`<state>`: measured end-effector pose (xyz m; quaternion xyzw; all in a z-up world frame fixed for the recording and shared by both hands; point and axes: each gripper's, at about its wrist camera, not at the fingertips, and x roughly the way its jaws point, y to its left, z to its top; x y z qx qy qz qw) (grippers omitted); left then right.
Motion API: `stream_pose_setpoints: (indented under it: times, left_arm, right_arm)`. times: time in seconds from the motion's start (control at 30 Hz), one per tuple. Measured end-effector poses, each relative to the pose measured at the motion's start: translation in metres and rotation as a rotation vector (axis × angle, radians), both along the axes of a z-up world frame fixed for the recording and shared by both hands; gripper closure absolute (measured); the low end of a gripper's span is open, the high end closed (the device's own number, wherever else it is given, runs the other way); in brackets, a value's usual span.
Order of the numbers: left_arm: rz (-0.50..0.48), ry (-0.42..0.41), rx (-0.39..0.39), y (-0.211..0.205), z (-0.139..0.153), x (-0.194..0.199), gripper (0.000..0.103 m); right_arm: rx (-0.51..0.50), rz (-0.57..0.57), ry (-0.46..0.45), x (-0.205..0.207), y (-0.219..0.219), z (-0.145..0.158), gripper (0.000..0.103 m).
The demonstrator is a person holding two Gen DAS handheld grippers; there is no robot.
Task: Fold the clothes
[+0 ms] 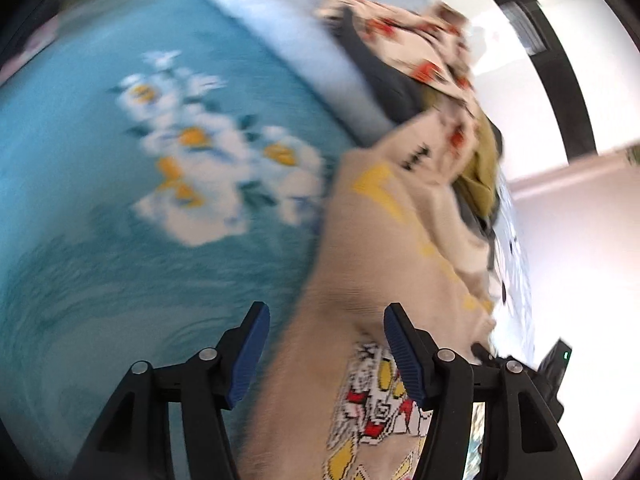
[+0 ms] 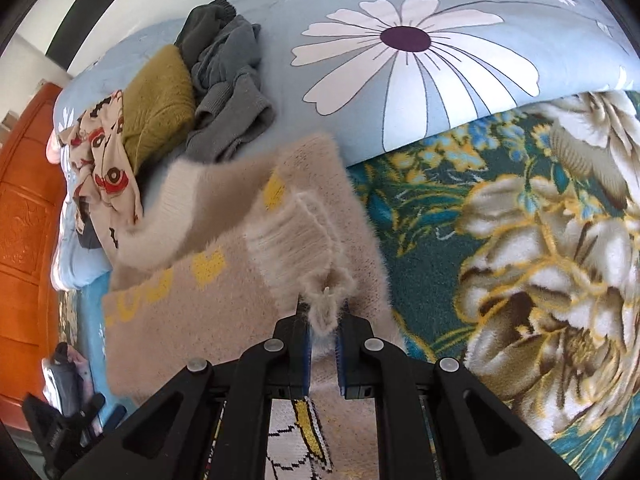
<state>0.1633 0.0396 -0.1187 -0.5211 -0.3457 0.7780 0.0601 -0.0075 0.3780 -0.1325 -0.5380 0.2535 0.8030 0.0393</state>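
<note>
A fuzzy beige sweater [image 2: 224,280] with yellow letters and a cartoon print lies on the bed. My right gripper [image 2: 323,320] is shut on its ribbed cuff [image 2: 324,312], with the sleeve folded over the body. In the blurred left wrist view the same sweater [image 1: 360,264] runs up the middle right. My left gripper [image 1: 326,344] is open, its blue pads [image 1: 404,356] spread apart, the right one over the sweater's cartoon print [image 1: 376,404].
A pile of clothes lies beyond the sweater: a mustard knit [image 2: 160,104], a grey garment [image 2: 224,80] and a cream printed one [image 2: 100,160]. A light blue daisy quilt [image 2: 400,40], a teal floral blanket [image 2: 520,240] and an orange wooden headboard [image 2: 28,200] surround it.
</note>
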Motion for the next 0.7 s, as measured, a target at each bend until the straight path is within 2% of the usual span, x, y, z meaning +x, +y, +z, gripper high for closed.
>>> stream_pose_setpoints:
  times: [0.07, 0.13, 0.17, 0.3, 0.43, 0.5, 0.6, 0.7]
  left_arm:
    - [-0.066, -0.009, -0.082, 0.007, -0.006, -0.028, 0.039]
    - [-0.081, -0.038, -0.104, 0.011, -0.019, -0.073, 0.039]
    - [-0.075, -0.058, -0.096, 0.009, -0.025, -0.078, 0.038]
    - [-0.076, -0.104, -0.108, 0.008, -0.039, -0.079, 0.036]
    - [-0.104, -0.098, -0.161, 0.014, -0.042, -0.079, 0.035]
    - [-0.11, -0.092, -0.162, 0.013, -0.043, -0.077, 0.035]
    - [-0.103, -0.085, -0.137, 0.009, -0.043, -0.073, 0.034]
    - [-0.068, -0.093, -0.062, -0.002, -0.045, -0.065, 0.034]
  right_arm:
    - [-0.005, 0.0, -0.004, 0.001, 0.001, 0.0, 0.093]
    - [-0.008, 0.0, -0.006, 0.002, 0.002, 0.0, 0.093]
    - [-0.009, 0.001, -0.007, 0.002, 0.003, 0.0, 0.093]
    - [-0.005, 0.007, -0.015, 0.004, 0.003, -0.002, 0.093]
    - [-0.003, -0.004, -0.03, 0.004, 0.004, -0.004, 0.093]
    - [0.0, -0.006, -0.037, 0.003, 0.005, -0.004, 0.093]
    - [-0.003, -0.006, -0.044, 0.004, 0.007, -0.004, 0.093]
    - [-0.029, -0.004, -0.037, 0.009, 0.011, 0.0, 0.091]
